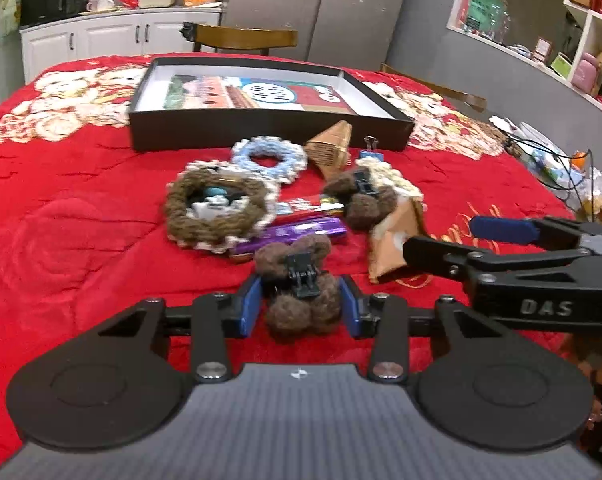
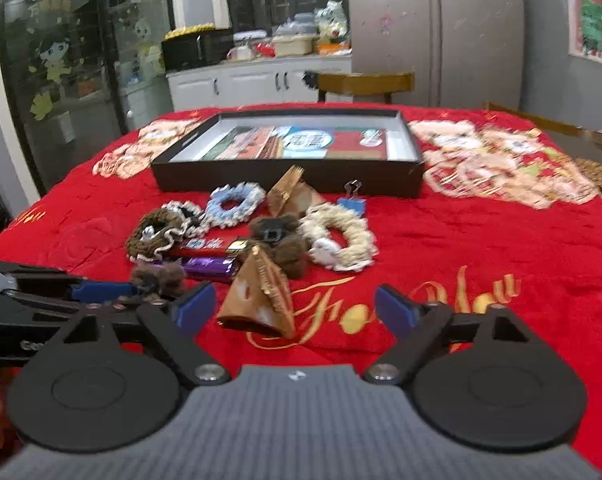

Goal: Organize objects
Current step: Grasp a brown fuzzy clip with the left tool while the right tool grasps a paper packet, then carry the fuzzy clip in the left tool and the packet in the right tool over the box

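A red blanket with bears [image 1: 61,208] covers the surface, and at its far side lies a shallow black box [image 1: 261,128], open and holding only its printed lining. Near of the box sits the clutter: knitted scrunchies, candy bars, brown paper pouches.

The nearest piece, a brown fuzzy hair claw [image 1: 301,292], lies directly between the left gripper [image 1: 299,306] fingers, its long axis running away from the hand. The blue pads [image 1: 249,304] stand narrowed just beside its fluff on either side; I cannot tell if they press yet.

To the right, the right gripper [image 2: 295,312] hangs wide open, straddling a brown paper pouch [image 2: 261,300] with clear gaps both sides. Both tools tilt downward toward the blanket, side by side, the left closer to a hold.
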`<state>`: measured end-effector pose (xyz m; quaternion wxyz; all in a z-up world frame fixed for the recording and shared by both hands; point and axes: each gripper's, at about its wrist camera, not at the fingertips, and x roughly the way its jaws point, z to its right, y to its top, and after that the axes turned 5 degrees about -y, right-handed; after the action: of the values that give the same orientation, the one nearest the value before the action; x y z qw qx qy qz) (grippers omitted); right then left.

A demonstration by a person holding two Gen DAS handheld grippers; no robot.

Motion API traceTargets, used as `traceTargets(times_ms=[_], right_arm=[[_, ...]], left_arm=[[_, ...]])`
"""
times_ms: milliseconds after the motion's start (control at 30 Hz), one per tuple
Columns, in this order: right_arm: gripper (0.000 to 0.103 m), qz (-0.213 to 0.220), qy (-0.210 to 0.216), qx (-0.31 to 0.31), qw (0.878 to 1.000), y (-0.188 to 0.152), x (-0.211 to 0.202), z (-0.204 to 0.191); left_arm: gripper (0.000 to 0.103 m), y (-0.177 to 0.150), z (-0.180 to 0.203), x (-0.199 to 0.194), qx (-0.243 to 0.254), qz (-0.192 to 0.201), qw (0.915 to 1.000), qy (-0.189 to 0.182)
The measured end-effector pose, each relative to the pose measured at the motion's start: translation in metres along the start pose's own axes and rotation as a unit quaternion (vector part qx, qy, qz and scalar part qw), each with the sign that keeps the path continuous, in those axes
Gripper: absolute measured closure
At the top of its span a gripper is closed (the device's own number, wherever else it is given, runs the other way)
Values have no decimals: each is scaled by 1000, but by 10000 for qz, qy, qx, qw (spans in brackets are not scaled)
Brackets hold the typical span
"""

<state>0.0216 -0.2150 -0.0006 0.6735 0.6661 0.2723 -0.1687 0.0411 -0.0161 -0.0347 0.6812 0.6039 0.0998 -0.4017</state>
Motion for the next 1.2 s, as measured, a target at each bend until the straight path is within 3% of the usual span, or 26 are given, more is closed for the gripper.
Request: traceTargets(times_ms=[167,367,500,733,1200], right_arm=[[26,-277,93,-165,9994,-2,24,-11],[45,-278,202,-245,9991,-2,30,-17],[63,-246,374,-203,9988,-2,31,-16],[65,-120,469,-169,9987,-3,22,-15],[66,496,484,-111,9975,16,-37,1]], left_arm=[[56,-1,-9,-7,-41,20,10000,22],[57,0,-13,-16,62,73,9999,102],[58,2,-15,-16,147,77,9996,211],[58,2,-14,-17,158,92,9995,239],[58,27,-6,-43,352,318,9983,330]])
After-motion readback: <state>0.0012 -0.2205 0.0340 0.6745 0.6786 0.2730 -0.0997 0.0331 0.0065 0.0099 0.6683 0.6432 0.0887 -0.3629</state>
